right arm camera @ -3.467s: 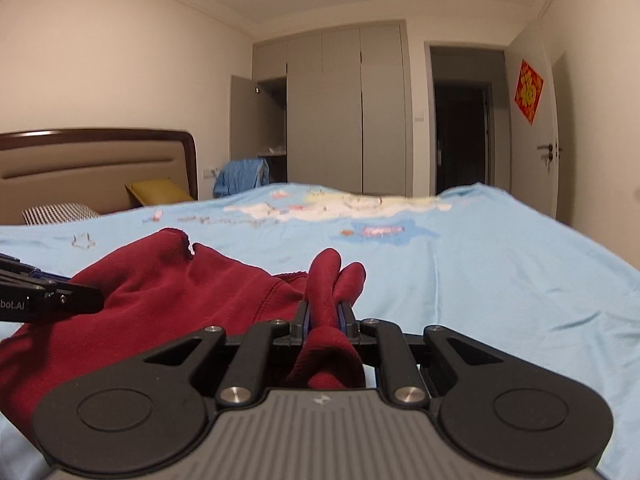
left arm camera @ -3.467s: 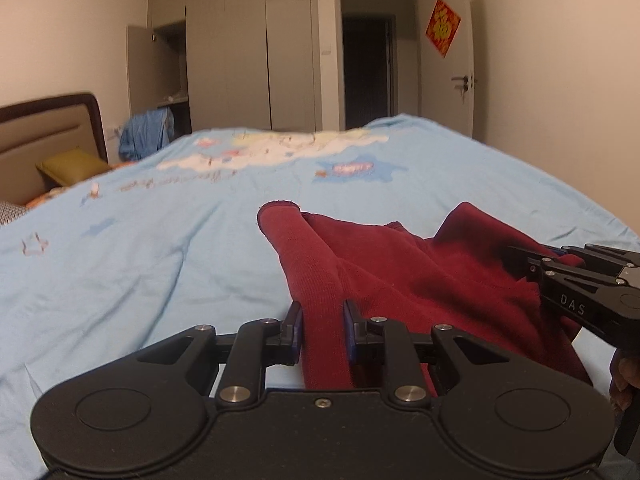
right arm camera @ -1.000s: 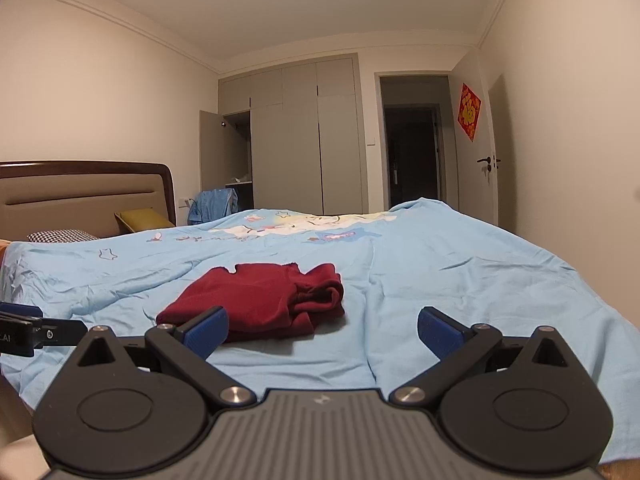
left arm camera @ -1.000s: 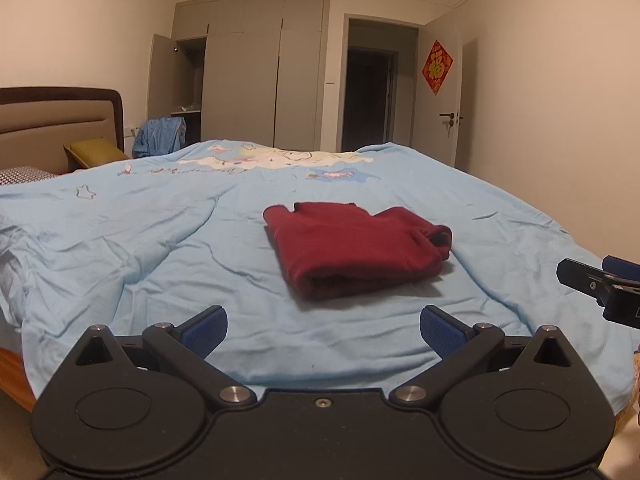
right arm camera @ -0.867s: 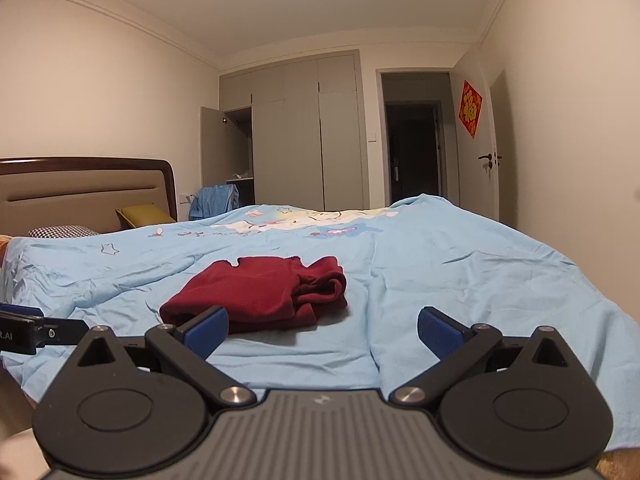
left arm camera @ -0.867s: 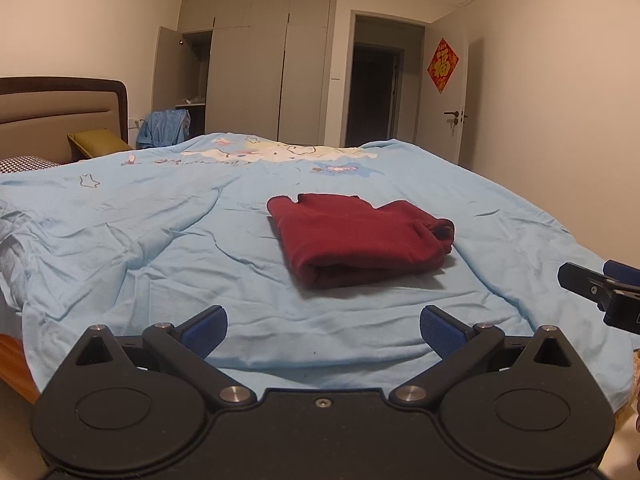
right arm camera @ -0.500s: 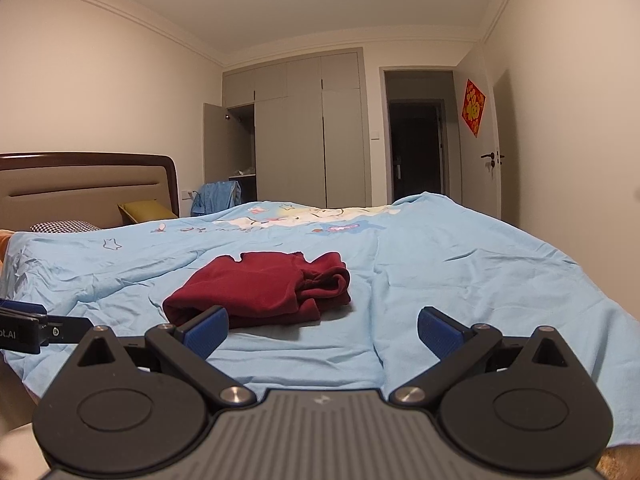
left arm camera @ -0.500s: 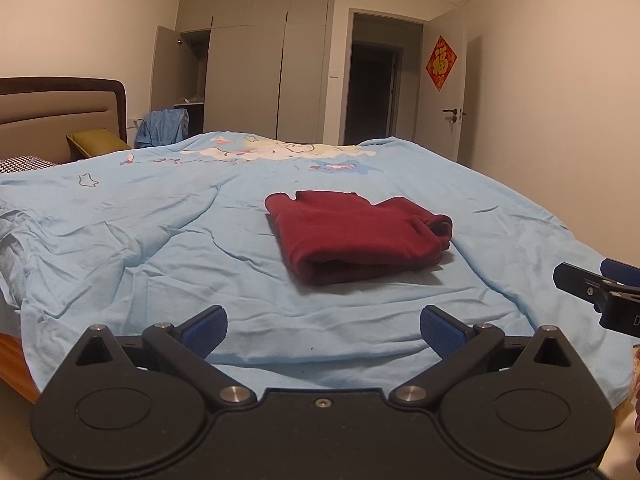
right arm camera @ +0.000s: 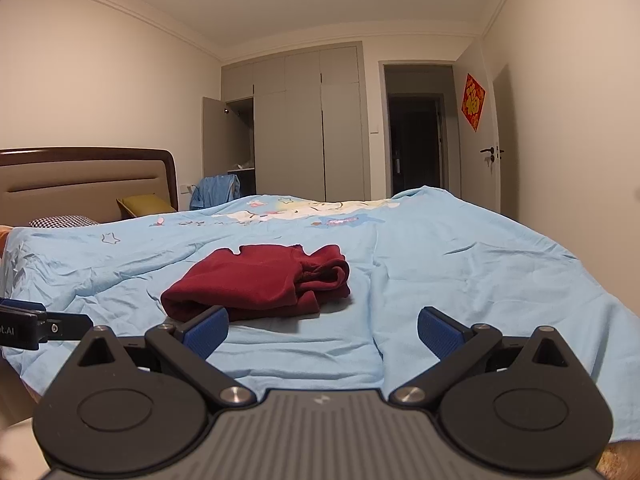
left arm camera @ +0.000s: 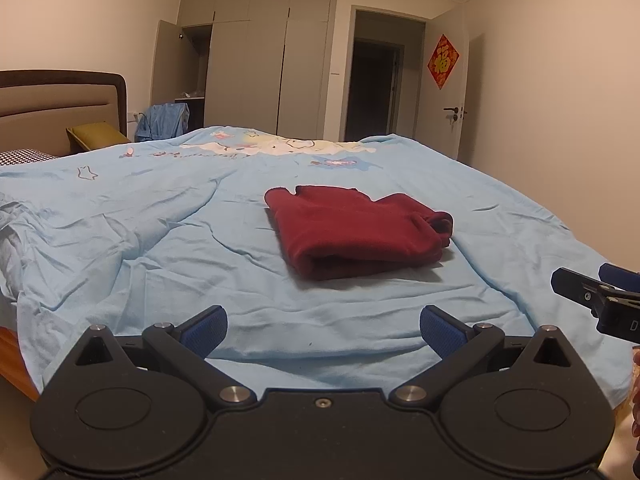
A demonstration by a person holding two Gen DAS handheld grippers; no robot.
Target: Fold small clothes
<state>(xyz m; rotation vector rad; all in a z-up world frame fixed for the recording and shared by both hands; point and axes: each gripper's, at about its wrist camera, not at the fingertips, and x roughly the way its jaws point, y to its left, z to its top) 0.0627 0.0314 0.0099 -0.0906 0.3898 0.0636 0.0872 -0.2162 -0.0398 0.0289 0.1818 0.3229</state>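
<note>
Bedroom walls and a bank of grey wardrobe doors point(left arm camera: 256, 60) fill the upper part of both views, one wardrobe door ajar at upper left, a dark doorway point(right arm camera: 416, 144) right of centre, and a red diamond decoration point(left arm camera: 443, 61) on the white door point(right arm camera: 480, 148) at upper right. Below that, the big light blue duvet point(left arm camera: 140, 240) spreads across the whole middle of the frame, wrinkled, with a cartoon print near its far edge. At far left sits the padded headboard point(right arm camera: 80, 184), with an olive pillow point(right arm camera: 146, 203) and a checked pillow point(right arm camera: 64, 221) just beside it; a blue garment point(left arm camera: 164, 122) hangs behind them.

Centre frame in the left wrist view, the dark red garment point(left arm camera: 356, 230) lies folded into a compact stack on the duvet, well apart from both tools; in the right wrist view it sits just left of centre.

Left gripper point(left arm camera: 322, 328) hangs at the bottom of its own view, blue-padded fingers point(left arm camera: 202, 328) spread wide, nothing between them. Right gripper point(right arm camera: 322, 328) matches: fingers point(right arm camera: 438, 332) far apart, empty. Each tool's tip pokes into the other's view at the frame edge.
</note>
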